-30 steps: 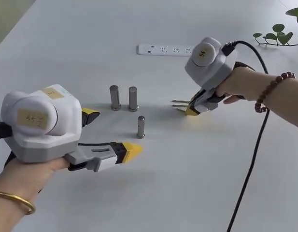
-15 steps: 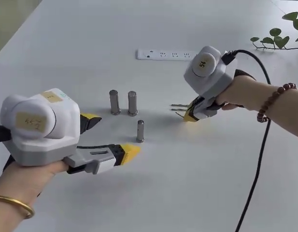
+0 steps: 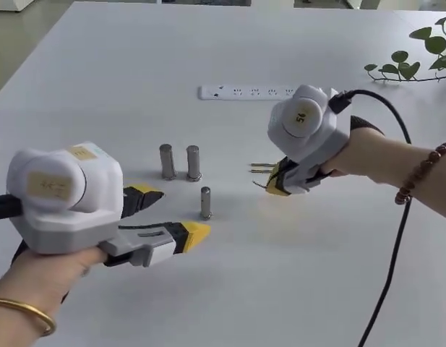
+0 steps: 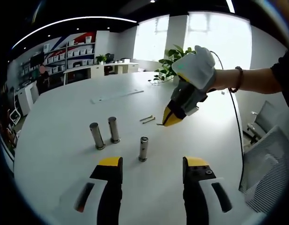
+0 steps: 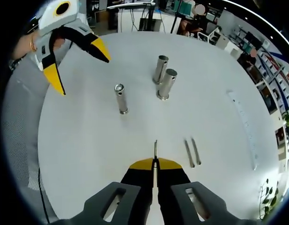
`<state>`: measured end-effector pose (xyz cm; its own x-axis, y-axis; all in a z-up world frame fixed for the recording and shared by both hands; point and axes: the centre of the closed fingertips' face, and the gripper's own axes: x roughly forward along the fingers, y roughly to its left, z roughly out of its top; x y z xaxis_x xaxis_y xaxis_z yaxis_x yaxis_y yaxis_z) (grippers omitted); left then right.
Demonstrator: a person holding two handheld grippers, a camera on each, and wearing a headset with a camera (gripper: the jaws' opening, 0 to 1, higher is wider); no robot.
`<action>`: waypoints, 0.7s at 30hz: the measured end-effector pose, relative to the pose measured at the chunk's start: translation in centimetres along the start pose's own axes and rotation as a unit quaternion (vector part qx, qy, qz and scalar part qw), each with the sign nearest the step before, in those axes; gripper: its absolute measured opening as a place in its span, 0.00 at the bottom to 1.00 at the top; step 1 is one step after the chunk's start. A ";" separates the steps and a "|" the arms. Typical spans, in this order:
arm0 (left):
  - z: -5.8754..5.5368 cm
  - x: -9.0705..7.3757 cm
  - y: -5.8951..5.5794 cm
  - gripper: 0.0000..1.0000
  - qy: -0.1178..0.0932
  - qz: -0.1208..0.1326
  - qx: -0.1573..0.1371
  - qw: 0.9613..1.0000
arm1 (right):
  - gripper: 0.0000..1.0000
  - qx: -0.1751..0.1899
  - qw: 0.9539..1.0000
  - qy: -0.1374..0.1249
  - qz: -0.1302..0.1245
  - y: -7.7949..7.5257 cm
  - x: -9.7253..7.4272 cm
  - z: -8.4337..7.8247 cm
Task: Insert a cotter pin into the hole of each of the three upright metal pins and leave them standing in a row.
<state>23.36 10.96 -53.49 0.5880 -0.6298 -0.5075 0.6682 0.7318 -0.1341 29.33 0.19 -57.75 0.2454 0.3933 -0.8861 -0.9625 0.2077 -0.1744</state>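
The cotter pin [image 5: 155, 149] pokes from the right gripper [image 5: 155, 165], jaws clamped together on it, low over the table [image 3: 280, 289]. Thin, light and stiff, it may swivel, so gripping near its head seems best, though that end is hidden. The nearest metal pin [image 3: 205, 202] looks narrow-based and tippable. The left gripper [image 4: 152, 161] hangs with jaws apart, with bare tabletop all round

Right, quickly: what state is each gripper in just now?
Left gripper: open, holding nothing.
Right gripper: closed on a cotter pin.
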 end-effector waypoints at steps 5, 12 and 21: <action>0.3 0.1 -0.7 0.45 -0.004 -0.011 -0.014 1.000 | 0.00 -0.022 0.999 -0.026 0.008 1.5 -1.1 1.5; 0.6 0.3 -1.8 0.37 0.000 -0.037 -0.031 0.999 | 0.00 -0.064 0.997 -0.041 0.013 3.1 -2.1 2.9; 0.8 0.5 -3.3 0.25 0.003 -0.068 -0.079 0.995 | 0.00 -0.111 0.990 -0.075 0.039 6.1 -3.1 4.5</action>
<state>21.83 8.06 -52.64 0.4949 -0.7242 -0.4803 0.6603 0.6727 -0.3339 23.22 4.25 -54.18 0.1675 0.5318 -0.8301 -0.9769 -0.0239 -0.2125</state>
